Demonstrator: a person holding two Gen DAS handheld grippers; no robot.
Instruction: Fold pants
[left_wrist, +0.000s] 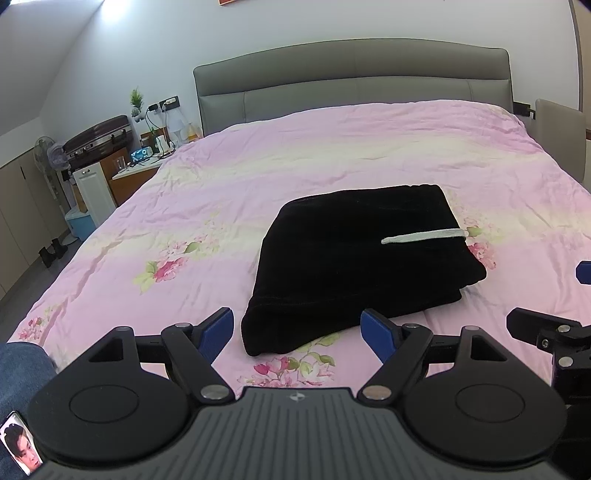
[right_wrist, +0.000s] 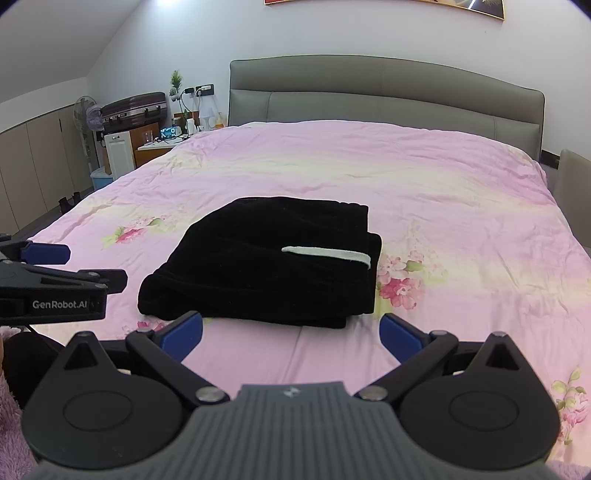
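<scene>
From my left wrist, my left gripper (left_wrist: 297, 334) hung wide open and empty, just short of the folded black pants (left_wrist: 354, 266) lying on the pink floral bedspread (left_wrist: 258, 173). From my right wrist, my right gripper (right_wrist: 291, 334) likewise gaped empty before the pants (right_wrist: 266, 262).

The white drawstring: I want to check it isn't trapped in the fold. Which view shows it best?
The left wrist view: the drawstring lies full length on the pants, tip to right edge. The right wrist view shows it too, similarly clear but more foreshortened.
</scene>
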